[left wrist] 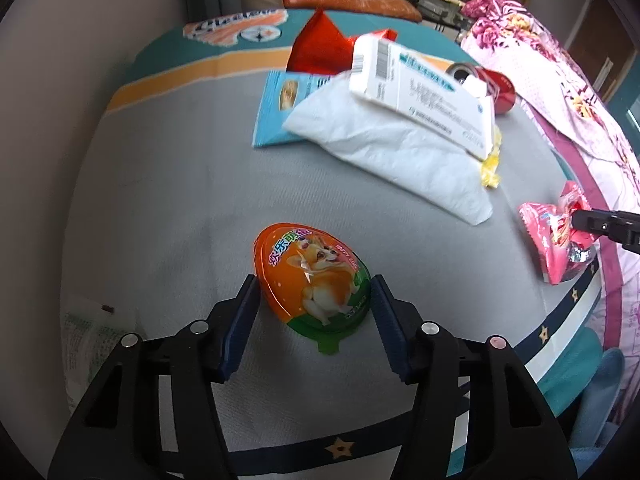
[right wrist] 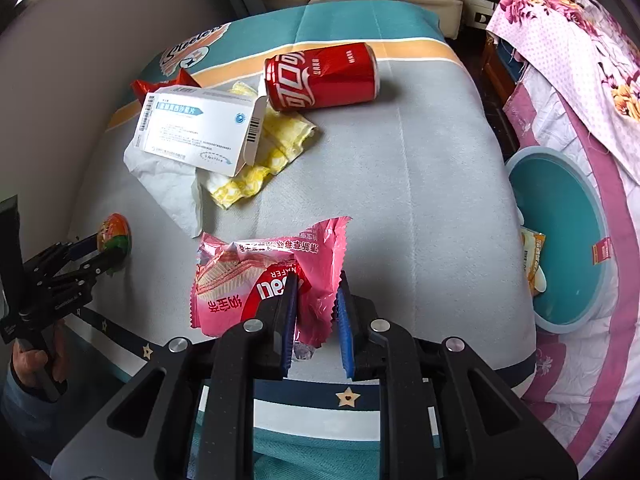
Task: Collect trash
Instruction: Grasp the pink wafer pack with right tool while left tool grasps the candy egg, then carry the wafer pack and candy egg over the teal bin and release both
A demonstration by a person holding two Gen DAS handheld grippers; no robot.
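An orange and green egg-shaped plastic package (left wrist: pixel 312 280) with a dog picture lies on the grey blanket. My left gripper (left wrist: pixel 314 292) straddles its near half, jaws open, pads close to its sides. My right gripper (right wrist: pixel 318 292) is closed around the near edge of a pink wafer wrapper (right wrist: pixel 264 276), with a small gap still showing between the pads. Further back lie a white medicine box (right wrist: pixel 196 132), a white tissue (right wrist: pixel 168 184), a yellow wrapper (right wrist: pixel 264 156) and a dented red cola can (right wrist: pixel 324 76).
A teal round bin (right wrist: pixel 568 236) stands on the floor to the right of the bed, with a small packet at its left rim. A red wrapper (left wrist: pixel 320 48) and a blue packet (left wrist: pixel 280 108) lie behind the tissue. A pink floral quilt (right wrist: pixel 568 40) lies at right.
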